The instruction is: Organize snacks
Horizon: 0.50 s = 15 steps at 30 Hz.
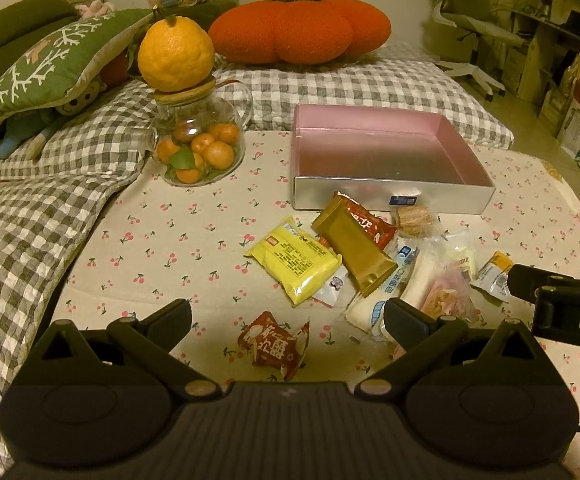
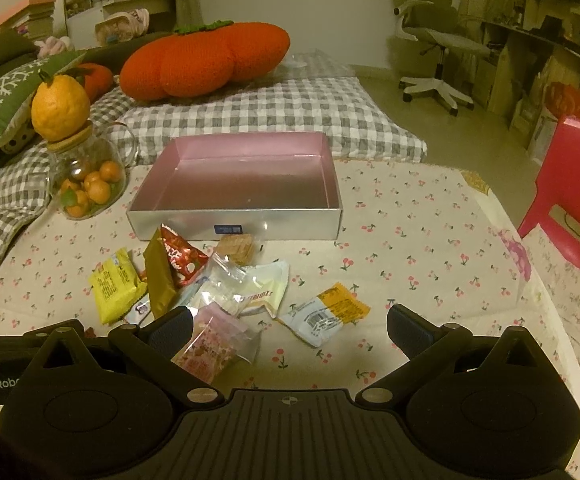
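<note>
None of the snack packets [image 2: 218, 292] lay in the pink box [image 2: 246, 184] yet; both grippers [image 1: 288, 320] [image 2: 290, 326] held their fingers wide and empty.

Both cameras sit low over the near edge of the table [image 1: 150, 240] and look across it toward the far edge and the bed [image 1: 349, 88] behind.

The left wrist camera is nearer the table's left side, close above a red snack packet [image 1: 274, 344]. The right wrist camera is farther right, close to a pink packet [image 2: 214, 348].

Both views show the same pink box [image 1: 373, 152] by the far edge, the snack pile, and the glass jar [image 2: 86, 184].
</note>
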### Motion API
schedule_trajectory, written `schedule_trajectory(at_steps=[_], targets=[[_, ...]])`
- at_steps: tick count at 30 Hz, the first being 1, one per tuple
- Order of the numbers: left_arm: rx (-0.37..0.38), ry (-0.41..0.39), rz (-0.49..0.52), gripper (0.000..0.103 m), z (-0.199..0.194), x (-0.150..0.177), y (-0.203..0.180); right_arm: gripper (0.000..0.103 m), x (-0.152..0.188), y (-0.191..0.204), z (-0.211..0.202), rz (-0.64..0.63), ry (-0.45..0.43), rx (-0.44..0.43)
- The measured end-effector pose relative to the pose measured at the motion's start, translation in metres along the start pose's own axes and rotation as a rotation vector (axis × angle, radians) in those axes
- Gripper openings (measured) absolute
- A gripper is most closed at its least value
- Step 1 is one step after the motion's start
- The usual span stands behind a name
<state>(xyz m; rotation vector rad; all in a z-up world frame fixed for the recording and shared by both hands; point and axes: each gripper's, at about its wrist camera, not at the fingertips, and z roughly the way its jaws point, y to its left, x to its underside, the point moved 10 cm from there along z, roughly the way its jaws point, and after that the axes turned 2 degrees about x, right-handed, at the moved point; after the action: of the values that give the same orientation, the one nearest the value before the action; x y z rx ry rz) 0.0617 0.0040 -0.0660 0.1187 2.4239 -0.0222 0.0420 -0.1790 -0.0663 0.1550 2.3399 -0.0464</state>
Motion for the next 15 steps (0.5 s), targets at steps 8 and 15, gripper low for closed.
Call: schedule_trajectory(at_steps=[8,15], targets=[[-0.003,0.006,0.005,0.103,0.001,-0.0002,0.0014,0.103,0.0006,-0.0004,0.0009,-0.005,0.001,0.0],[-0.003,0.01,0.007,0.103,0.0019,-0.0001,0.0013,0.103,0.0009,-0.0002,0.0011,-0.005,0.002,-0.001]])
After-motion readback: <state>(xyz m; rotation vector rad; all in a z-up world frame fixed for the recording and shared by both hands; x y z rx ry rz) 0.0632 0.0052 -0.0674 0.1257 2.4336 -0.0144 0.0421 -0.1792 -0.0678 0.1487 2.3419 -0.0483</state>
